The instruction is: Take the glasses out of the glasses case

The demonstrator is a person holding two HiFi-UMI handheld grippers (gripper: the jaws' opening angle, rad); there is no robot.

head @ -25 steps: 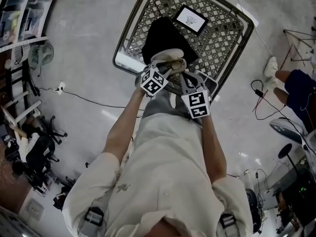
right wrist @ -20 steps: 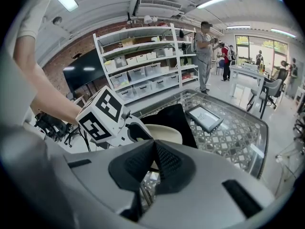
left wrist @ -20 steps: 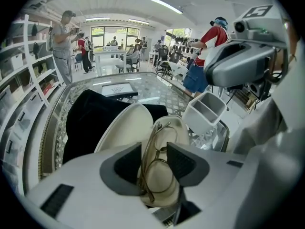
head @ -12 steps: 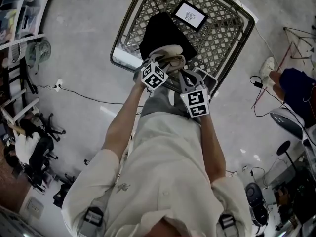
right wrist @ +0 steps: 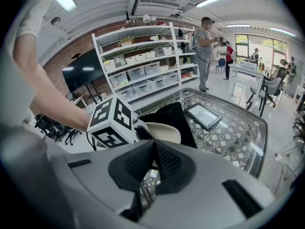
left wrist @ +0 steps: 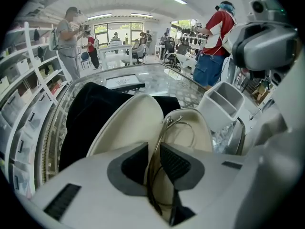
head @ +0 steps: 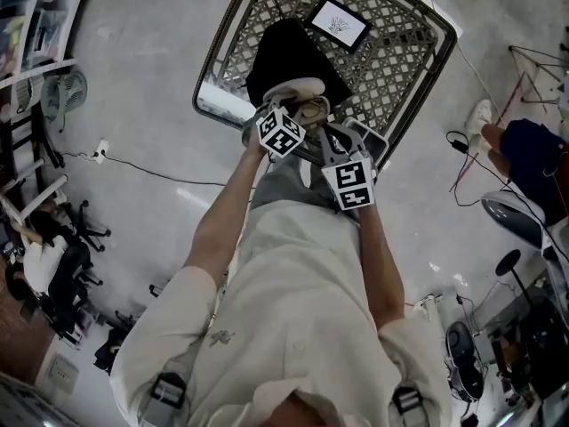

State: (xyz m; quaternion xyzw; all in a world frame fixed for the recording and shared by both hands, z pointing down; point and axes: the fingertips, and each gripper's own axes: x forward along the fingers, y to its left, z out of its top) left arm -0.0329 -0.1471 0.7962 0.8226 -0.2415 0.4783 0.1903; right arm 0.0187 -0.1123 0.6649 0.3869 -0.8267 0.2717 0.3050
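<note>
Pads of my left gripper (left wrist: 153,150) have just been closing and stand narrow at the bottom of the frame. The thin wire rim of the glasses (left wrist: 167,122) runs between them, with a sliver of gap showing, so I judge the grip not yet made. Beyond, the glasses sit edge-up in the open glasses case (left wrist: 128,123), long axis straight up the frame in line with my jaws. My right gripper (right wrist: 153,151), pinched shut, sits off to the right, so the left is nearer.
</note>
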